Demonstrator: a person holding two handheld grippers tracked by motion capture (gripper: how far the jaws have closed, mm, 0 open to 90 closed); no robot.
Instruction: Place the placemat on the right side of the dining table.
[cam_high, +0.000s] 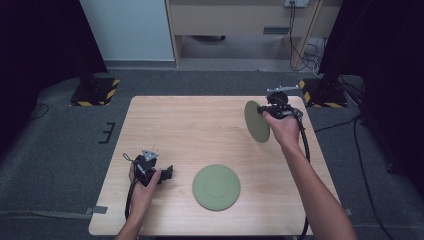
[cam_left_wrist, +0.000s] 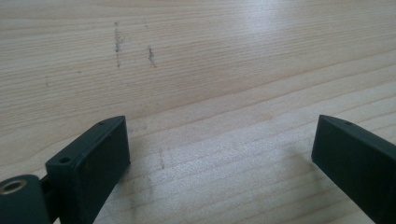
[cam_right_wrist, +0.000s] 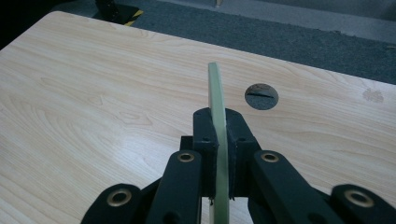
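Right gripper (cam_high: 264, 111) up above the far right part of the table (cam_high: 175, 130), held in the right hand (cam_high: 283, 127). Jaws squeezed tight on a green plate (cam_high: 257, 121), by its rim. Plate standing on its edge in the air, not lying flat, off the wood. In the right gripper view, same right gripper (cam_right_wrist: 218, 144) with the thin plate edge (cam_right_wrist: 216, 102) pinched right between the two black jaws and sticking up past them. Just behind the plate edge there, a round hole (cam_right_wrist: 261, 96) in the table (cam_right_wrist: 93, 107), near the far side.

Left gripper (cam_high: 165, 172) low at the near left part of the table, held in the left hand (cam_high: 145, 187). In the left gripper view, jaws spread wide apart, left gripper (cam_left_wrist: 219, 140) over bare wood (cam_left_wrist: 210, 70), with a few small dark marks (cam_left_wrist: 117, 42) on it farther off.

Second green plate (cam_high: 216, 187) lying flat on the table, near the front edge, just to the right of the left gripper, not touching it. Well apart from the plate in the air.

Around the table, grey carpet (cam_high: 60, 145).
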